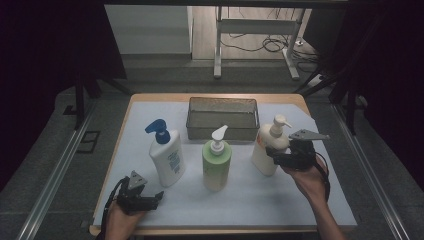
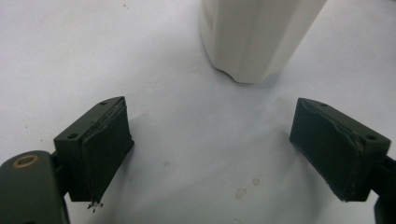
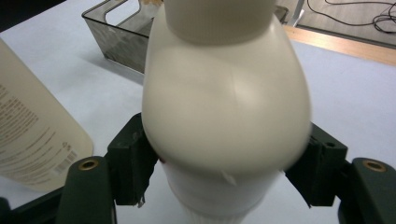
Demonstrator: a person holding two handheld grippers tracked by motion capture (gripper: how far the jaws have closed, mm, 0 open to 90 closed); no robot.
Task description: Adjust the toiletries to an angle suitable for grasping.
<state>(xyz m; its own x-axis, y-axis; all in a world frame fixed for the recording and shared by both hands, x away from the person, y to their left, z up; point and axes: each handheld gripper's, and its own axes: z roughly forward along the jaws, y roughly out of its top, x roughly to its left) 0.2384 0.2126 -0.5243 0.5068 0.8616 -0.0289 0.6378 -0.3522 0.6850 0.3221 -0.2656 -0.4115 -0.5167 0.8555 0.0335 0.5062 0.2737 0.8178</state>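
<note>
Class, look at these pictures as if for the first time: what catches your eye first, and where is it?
Three pump bottles stand in a row on the white sheet: a white one with a blue pump at left, a green one in the middle, a cream one at right. The right gripper has its jaws around the cream bottle; behind the row sits an empty grey basket.

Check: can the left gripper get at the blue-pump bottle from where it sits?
Probably yes. The left gripper is open, and the blue-pump bottle stands just ahead of it with bare table cover between.
</note>
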